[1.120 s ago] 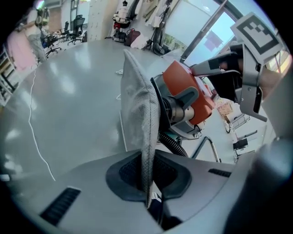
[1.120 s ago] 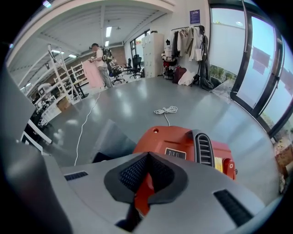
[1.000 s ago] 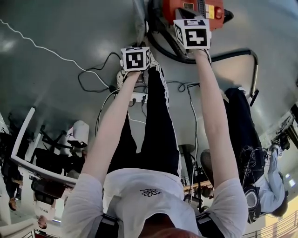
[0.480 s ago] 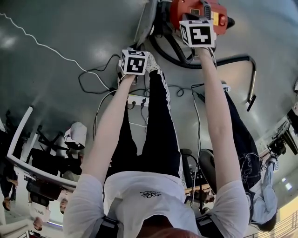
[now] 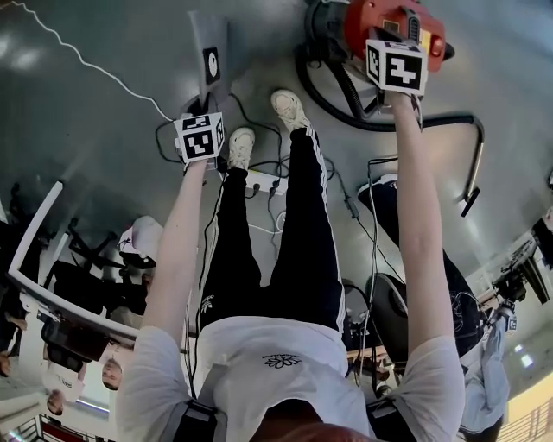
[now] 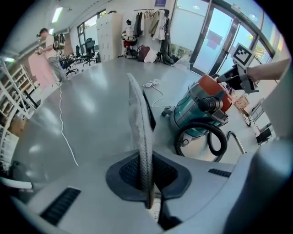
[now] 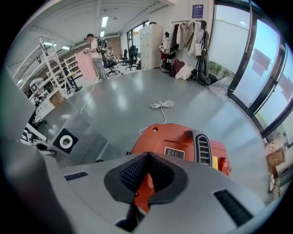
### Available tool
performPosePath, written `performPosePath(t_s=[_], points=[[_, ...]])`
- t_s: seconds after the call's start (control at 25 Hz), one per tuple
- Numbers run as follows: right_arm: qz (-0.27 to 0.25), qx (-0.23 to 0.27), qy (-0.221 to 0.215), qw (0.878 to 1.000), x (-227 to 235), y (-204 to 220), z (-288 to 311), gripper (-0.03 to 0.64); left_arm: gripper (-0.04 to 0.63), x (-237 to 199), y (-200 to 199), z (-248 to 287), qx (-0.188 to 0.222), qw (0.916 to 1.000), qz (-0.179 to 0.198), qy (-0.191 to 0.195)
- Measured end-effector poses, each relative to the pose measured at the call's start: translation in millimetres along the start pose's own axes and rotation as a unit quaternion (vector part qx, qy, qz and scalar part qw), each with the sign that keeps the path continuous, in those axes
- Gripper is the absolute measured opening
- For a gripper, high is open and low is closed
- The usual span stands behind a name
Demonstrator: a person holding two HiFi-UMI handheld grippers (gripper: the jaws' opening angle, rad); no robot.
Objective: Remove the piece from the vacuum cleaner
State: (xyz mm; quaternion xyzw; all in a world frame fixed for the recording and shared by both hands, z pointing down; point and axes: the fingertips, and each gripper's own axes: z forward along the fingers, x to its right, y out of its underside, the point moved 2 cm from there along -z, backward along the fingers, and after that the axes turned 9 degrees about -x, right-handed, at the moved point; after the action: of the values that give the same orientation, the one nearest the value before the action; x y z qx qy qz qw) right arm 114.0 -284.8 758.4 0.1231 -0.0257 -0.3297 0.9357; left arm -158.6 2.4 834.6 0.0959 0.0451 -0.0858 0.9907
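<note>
Leftward the left claw (image 6: 147, 180) has swung since a second ago, clamped on the flat grey piece (image 5: 210, 60) with its black, white-ringed card. The piece is now held over the floor (image 5: 95, 155) at about eleven o'clock from the person's shoes (image 5: 289, 108), well apart from the vacuum cleaner (image 5: 333, 22). At one o'clock from the shoes stands that vacuum cleaner, its black hose (image 5: 321, 93) looped on the floor, with the right claw (image 7: 145, 183) pressed together on its orange top (image 7: 178, 144).
</note>
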Motion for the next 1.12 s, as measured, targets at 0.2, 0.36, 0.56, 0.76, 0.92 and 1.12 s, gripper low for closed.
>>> performPosePath(t_s=[0.2,0.36,0.56,0.76,0.92,1.12], points=[[0.011,-0.009,0.003,1.0,-1.1,-1.9,0.2,0.011,0.014,-3.2,-12.4,-16.0,0.03,0.9989,-0.036,-0.009],[0.044,-0.02,0.005,0.999,0.6,-3.3,6.4,0.012,0.014,-14.0,-40.2,-49.4,0.056,0.9956,-0.073,-0.02],[0.084,-0.008,0.015,0.996,-18.4,-3.4,-53.1,0.011,0.014,-23.6,-62.8,-129.9,0.085,0.992,-0.092,-0.014],[0.063,0.129,-0.005,0.99,-66.7,-49.7,-176.2,0.012,0.014,-16.3,-118.3,-224.5,0.187,0.9811,-0.048,0.005],[0.095,0.237,-0.027,0.966,-107.1,-55.7,-297.8,0.011,0.014,9.6,-138.4,-330.1,0.263,0.9646,-0.021,0.012],[0.119,0.338,-0.042,0.933,-156.2,-42.4,-434.3,0.012,0.014,40.0,-142.8,-460.9,0.355,0.9341,0.018,0.031]])
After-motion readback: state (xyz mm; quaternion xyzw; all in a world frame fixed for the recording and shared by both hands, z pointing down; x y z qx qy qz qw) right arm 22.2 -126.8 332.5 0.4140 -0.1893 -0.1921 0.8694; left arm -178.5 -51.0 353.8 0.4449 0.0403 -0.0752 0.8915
